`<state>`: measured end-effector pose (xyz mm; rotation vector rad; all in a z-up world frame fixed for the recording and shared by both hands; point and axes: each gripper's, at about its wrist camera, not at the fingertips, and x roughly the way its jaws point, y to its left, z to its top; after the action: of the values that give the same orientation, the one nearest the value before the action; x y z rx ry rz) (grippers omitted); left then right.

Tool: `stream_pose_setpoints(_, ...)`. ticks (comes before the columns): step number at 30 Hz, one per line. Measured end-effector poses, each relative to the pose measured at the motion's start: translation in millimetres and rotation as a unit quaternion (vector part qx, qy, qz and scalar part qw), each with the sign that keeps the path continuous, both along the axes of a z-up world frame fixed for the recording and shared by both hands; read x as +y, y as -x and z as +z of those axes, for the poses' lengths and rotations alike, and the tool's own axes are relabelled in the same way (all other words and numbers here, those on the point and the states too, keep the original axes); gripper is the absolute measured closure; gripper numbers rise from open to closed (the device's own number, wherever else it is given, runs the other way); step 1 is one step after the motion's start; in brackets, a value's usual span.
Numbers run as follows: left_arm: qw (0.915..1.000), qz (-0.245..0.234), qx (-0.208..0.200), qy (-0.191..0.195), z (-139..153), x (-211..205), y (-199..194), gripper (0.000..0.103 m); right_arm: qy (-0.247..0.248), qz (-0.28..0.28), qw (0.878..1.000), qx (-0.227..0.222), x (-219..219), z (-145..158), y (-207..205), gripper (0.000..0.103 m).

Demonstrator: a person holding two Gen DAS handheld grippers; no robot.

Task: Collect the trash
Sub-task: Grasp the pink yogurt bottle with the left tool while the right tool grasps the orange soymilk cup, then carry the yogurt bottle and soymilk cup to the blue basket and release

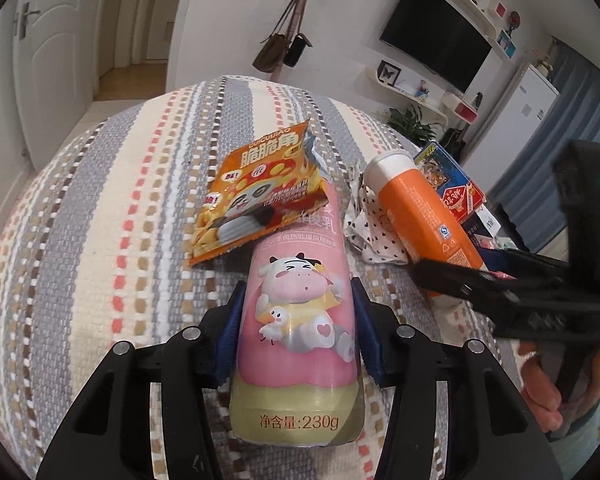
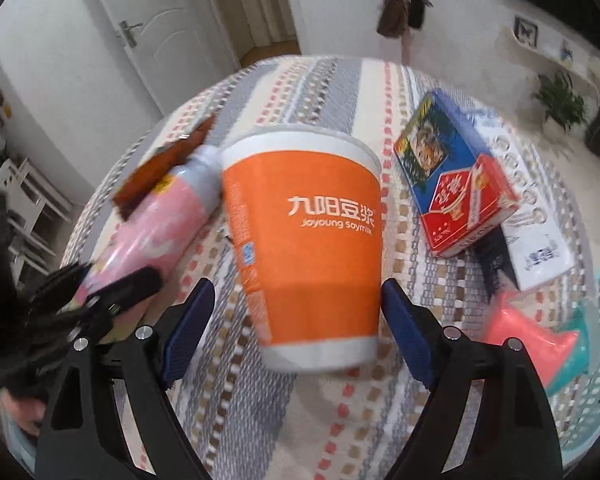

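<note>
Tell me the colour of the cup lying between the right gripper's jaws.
The cup is orange with white bands at rim and base; the right wrist view shows it best.

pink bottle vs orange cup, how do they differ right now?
The pink bottle is clamped between the left gripper pads; the orange cup lies between the right gripper pads, which stand clear. The bottle is narrow with a cartoon cow; the cup is wide and tapered. Both lie on the striped cloth.

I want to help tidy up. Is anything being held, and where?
The left gripper holds the pink bottle around its lower body. The right gripper holds nothing.
</note>
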<state>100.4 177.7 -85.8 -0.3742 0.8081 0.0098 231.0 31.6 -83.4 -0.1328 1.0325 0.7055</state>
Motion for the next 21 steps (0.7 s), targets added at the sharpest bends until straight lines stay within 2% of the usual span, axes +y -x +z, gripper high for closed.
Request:
stream_pose_setpoints(5,0.9999,-0.001,-0.001,0.015,0,2,5,0.055,-0.029,-0.019,0.999,0.025,2,-6,-11,0.023)
stream_pose_setpoints(6,0.9999,0.000,-0.002,0.016,1,2,6,0.055,-0.031,-0.020,0.999,0.024,2,-6,-11,0.026)
stream_pose_setpoints(7,0.9999,0.000,-0.004,0.016,2,2,6,0.055,-0.033,-0.022,0.999,0.021,1,-5,-11,0.033)
stream_pose_setpoints(12,0.9995,-0.001,-0.027,0.016,11,-2,15,0.055,-0.034,-0.020,0.999,-0.010,-5,6,1,0.034)
stream_pose_setpoints(13,0.9993,-0.003,-0.035,0.015,14,-4,18,0.055,-0.037,-0.023,0.998,-0.035,-12,15,13,0.034)
stream_pose_setpoints(15,0.9986,-0.009,-0.046,0.023,19,-7,23,0.055,-0.041,-0.025,0.998,-0.044,-15,19,16,0.034)
stream_pose_setpoints(21,0.9967,-0.027,-0.074,0.022,38,-26,32,0.055,-0.064,-0.053,0.992,-0.091,-53,49,43,0.034)
